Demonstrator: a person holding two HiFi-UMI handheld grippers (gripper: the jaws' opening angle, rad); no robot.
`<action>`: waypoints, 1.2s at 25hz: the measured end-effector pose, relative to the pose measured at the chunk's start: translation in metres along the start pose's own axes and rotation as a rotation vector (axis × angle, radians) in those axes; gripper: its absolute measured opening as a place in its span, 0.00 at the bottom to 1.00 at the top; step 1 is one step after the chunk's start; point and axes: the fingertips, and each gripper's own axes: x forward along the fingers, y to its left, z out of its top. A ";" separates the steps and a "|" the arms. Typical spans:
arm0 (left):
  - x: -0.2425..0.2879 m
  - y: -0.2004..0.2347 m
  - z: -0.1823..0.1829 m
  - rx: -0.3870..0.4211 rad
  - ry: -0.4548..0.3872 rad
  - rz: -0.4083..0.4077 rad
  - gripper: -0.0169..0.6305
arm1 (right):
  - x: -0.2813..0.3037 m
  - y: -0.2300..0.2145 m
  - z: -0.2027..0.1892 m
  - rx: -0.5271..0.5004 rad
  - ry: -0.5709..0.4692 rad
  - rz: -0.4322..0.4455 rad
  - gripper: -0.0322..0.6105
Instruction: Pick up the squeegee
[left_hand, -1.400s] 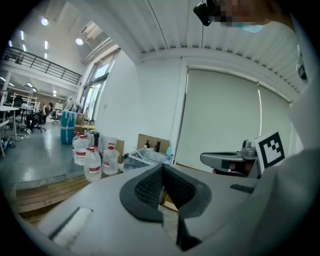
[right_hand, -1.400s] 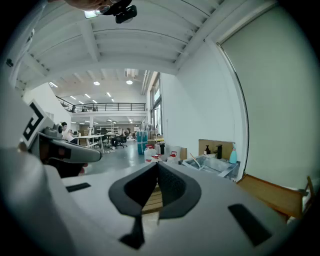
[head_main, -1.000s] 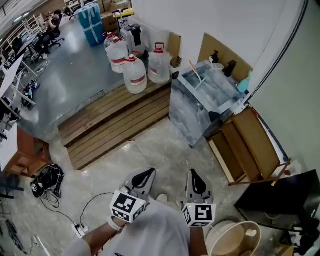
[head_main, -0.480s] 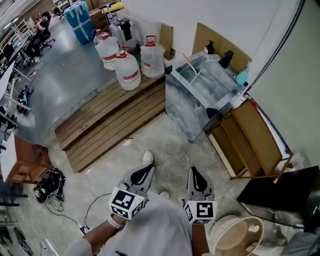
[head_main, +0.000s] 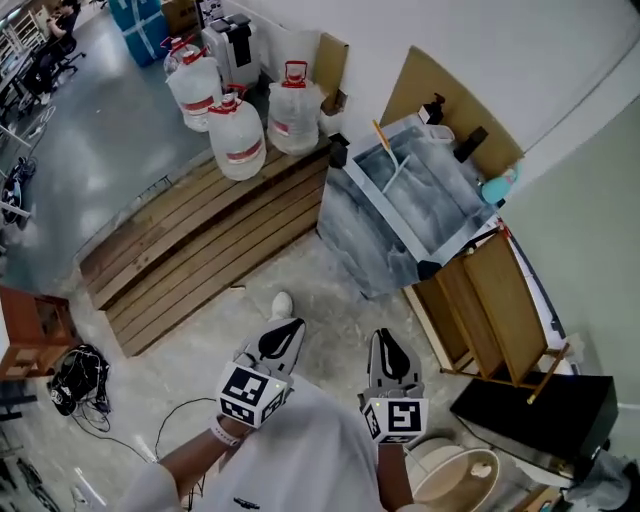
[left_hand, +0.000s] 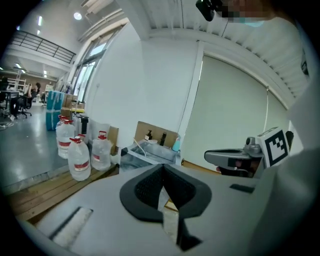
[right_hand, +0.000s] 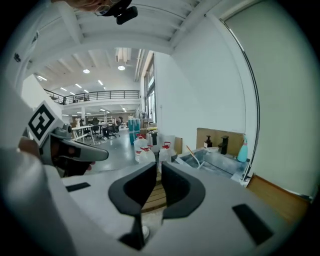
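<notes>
1. Approaching a plastic-draped basin (head_main: 352, 235) set against the wall, with the left gripper (head_main: 287, 328) and the right gripper (head_main: 385, 341) held out in front and well apart from it.
2. Carrying both pairs of tongs pressed together and pinching nothing, confirmed in each gripper view.
3. Locating the squeegee (head_main: 384, 142): seemingly the long wooden-handled tool leaning inside the basin, handle rising above the rim. Too small at this range to be sure.
4. Doing this step well, as a judgement:
   - closing in until within easy reach of the basin;
   - spreading one pair of tongs before arriving;
   - aiming for the bare handle above the rim;
   - keeping clear of the loose plastic sheet to avoid snagging it.
5. Passing beside the wooden platform (head_main: 190, 250) and the water jugs (head_main: 236, 140) on the left, rather than stepping over them.
6. Comparing with a second ago:
   - basin appearing closer and nearer the middle of the head view;
   - jugs sliding toward the top left;
   - a shoe (head_main: 282, 303) now showing just ahead of the left gripper;
   - tongs staying closed throughout.
</notes>
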 end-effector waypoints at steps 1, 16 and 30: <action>0.010 0.017 0.012 -0.002 0.002 -0.013 0.03 | 0.021 -0.001 0.010 -0.006 0.008 -0.008 0.06; 0.127 0.194 0.143 -0.008 -0.033 -0.083 0.03 | 0.245 -0.027 0.111 -0.051 0.031 -0.066 0.06; 0.194 0.201 0.174 -0.025 -0.012 -0.036 0.03 | 0.307 -0.090 0.117 -0.077 0.045 -0.008 0.06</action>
